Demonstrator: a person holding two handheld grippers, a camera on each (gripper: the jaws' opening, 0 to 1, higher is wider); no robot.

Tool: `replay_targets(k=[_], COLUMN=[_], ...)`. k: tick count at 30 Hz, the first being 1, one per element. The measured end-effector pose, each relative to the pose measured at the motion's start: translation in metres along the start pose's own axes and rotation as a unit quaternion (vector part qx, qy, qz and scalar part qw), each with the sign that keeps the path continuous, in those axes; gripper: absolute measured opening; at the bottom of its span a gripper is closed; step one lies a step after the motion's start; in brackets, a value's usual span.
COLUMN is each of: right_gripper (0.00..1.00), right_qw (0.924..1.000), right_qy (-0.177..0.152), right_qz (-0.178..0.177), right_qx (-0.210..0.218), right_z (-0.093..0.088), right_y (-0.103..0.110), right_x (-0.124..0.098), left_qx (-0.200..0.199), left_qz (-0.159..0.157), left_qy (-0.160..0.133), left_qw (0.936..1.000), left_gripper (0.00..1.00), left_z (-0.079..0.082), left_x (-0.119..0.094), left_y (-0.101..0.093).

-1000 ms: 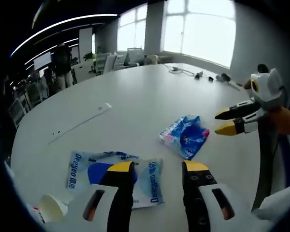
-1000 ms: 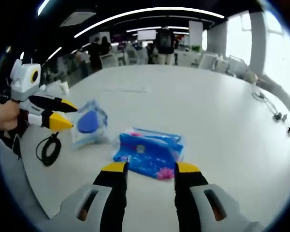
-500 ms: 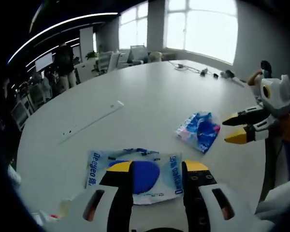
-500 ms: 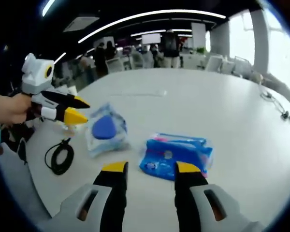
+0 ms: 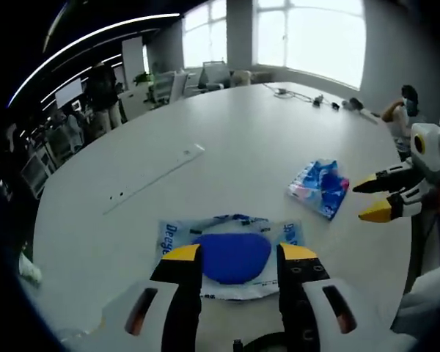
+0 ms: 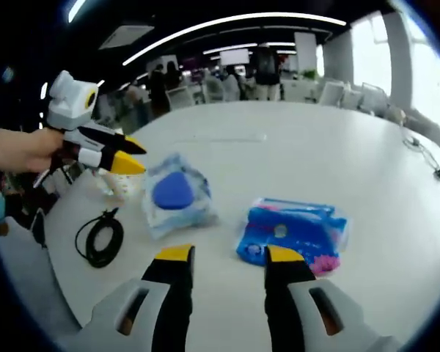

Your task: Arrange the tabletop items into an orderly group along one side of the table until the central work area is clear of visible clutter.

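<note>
On the white bench (image 5: 227, 139), the clear packet with the blue pad (image 5: 231, 257) lies flat just ahead of the left gripper (image 5: 231, 257), whose fingers stand apart and empty like the right gripper's (image 6: 229, 255), so pinching its thin edge low should work best.

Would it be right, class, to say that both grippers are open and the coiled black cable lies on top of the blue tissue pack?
Not quite. In the right gripper view the coiled black cable lies on the table, apart from the blue tissue pack. Both grippers, left gripper and right gripper, are open.

Clear packet (image 5: 231, 253) with a deep-blue oval between the left jaws; blue-pink tissue pack (image 6: 293, 233) by the right's yellow tips.
</note>
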State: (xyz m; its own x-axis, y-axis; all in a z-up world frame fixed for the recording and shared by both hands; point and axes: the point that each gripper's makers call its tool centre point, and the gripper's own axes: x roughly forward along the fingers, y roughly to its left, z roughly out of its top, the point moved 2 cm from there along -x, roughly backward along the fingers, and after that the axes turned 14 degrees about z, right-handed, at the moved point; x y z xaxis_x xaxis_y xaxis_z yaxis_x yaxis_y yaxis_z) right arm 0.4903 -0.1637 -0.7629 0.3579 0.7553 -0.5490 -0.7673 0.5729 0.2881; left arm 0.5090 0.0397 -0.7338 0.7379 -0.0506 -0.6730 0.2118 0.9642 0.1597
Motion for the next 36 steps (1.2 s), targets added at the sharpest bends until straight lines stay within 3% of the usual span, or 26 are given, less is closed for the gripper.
replay_targets(k=[12, 21, 36], right_gripper=[0.35, 0.36, 0.39], right_qw=[0.9995, 0.9987, 0.9952], right_qy=[0.010, 0.008, 0.003], right_qz=[0.027, 0.044, 0.077], right_qx=[0.014, 0.026, 0.059], right_z=[-0.010, -0.006, -0.005], right_y=[0.025, 0.033, 0.046], right_x=[0.019, 0.029, 0.048], left_qx=[0.001, -0.002, -0.013], left_qz=[0.014, 0.023, 0.022], left_qy=[0.030, 0.047, 0.086], left_qw=[0.9995, 0.9986, 0.9960], left_gripper=[0.43, 0.47, 0.50], left_z=[-0.004, -0.007, -0.008], left_x=[0.006, 0.012, 0.022], left_y=[0.028, 0.047, 0.060])
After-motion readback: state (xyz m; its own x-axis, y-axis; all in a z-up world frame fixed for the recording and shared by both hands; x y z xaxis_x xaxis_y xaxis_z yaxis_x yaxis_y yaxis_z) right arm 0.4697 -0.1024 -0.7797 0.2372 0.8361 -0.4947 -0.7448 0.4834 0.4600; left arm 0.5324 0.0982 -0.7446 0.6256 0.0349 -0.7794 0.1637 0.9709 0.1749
